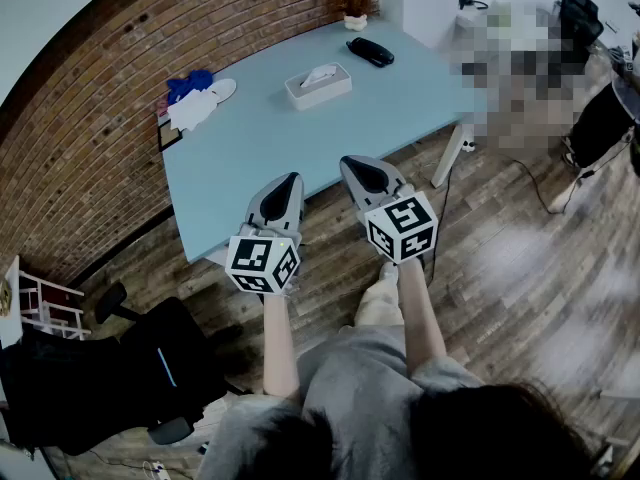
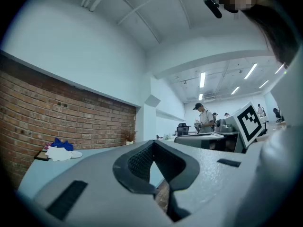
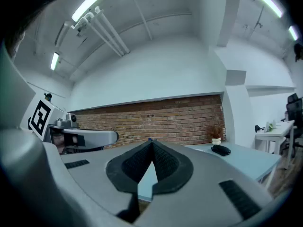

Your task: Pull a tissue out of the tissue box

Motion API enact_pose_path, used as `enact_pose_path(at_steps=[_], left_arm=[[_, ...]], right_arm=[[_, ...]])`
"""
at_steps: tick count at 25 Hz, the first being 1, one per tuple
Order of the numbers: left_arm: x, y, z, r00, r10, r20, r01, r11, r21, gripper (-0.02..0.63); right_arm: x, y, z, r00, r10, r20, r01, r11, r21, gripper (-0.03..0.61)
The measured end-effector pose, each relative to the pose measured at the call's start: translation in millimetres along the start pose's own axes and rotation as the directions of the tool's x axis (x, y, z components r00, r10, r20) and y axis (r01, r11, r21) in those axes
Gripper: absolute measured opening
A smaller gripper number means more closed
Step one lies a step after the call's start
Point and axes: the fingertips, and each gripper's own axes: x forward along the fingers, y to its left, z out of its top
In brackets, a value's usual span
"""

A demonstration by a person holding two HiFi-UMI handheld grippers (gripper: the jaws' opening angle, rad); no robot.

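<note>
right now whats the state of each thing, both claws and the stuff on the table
left claw: shut, empty, short of the table's near edge
right claw: shut, empty, beside the left one
tissue box: upright on the table, untouched
tissue: sticking up from the box's slot, not yet pulled
black object: lying flat behind the box
potted plant: upright at the far corner
cloths: crumpled, blue on white, at the table's left edge
</note>
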Motion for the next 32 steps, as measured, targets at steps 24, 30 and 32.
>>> enact_pose_path(at_steps=[24, 30, 32], left_arm=[[34, 23, -12, 1.0, 0.015, -0.027, -0.016, 0.999, -0.049, 0.003], [66, 39, -30, 0.998, 0.027, -0.062, -0.032, 0.996, -0.081, 0.003], [79, 47, -35, 0.997, 0.031, -0.071, -0.038, 0.995, -0.092, 0.003]], right_arm=[[35, -29, -6, 0.999, 0.031, -0.022, -0.03, 0.998, 0.047, -0.002], [61, -55, -25, 0.997, 0.045, -0.069, -0.041, 0.997, 0.063, -0.002], [72, -65, -30, 0.995, 0.05, -0.081, -0.044, 0.996, 0.072, -0.002]])
